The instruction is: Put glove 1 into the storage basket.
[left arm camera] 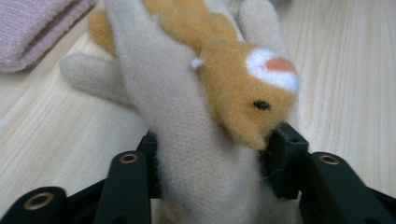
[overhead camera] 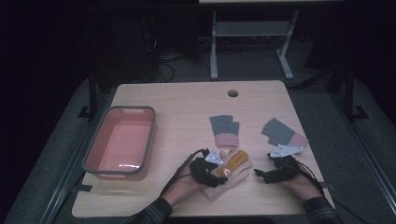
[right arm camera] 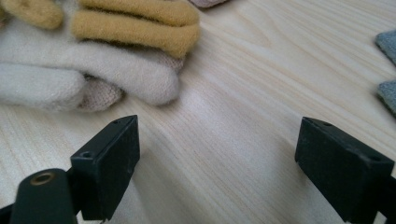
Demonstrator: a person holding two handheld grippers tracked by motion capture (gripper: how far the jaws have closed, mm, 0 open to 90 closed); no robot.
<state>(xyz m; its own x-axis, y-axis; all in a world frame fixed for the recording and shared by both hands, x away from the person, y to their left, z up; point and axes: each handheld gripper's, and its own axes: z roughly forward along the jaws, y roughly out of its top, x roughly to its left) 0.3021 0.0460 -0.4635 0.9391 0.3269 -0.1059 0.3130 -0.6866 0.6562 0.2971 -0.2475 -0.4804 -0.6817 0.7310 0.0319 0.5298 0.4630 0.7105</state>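
A beige glove [overhead camera: 238, 173] with an orange plush animal on its back lies near the table's front edge. In the left gripper view its cuff end [left arm camera: 187, 121] sits between my two black jaws, and both pads press into the fabric. My left gripper [overhead camera: 215, 173] is shut on it. My right gripper [overhead camera: 260, 175] rests to the right of the glove, low over bare wood. Its jaws [right arm camera: 219, 158] stand wide apart with nothing between them. The glove's fingers [right arm camera: 116, 74] lie just beyond its left jaw.
Two grey gloves with pink cuffs [overhead camera: 224, 130] [overhead camera: 282, 132] lie behind the grippers. A pink tub with a grey rim [overhead camera: 152, 135] stands at the left. A cable hole [overhead camera: 233, 93] is near the table's far edge. The floor beyond is dark.
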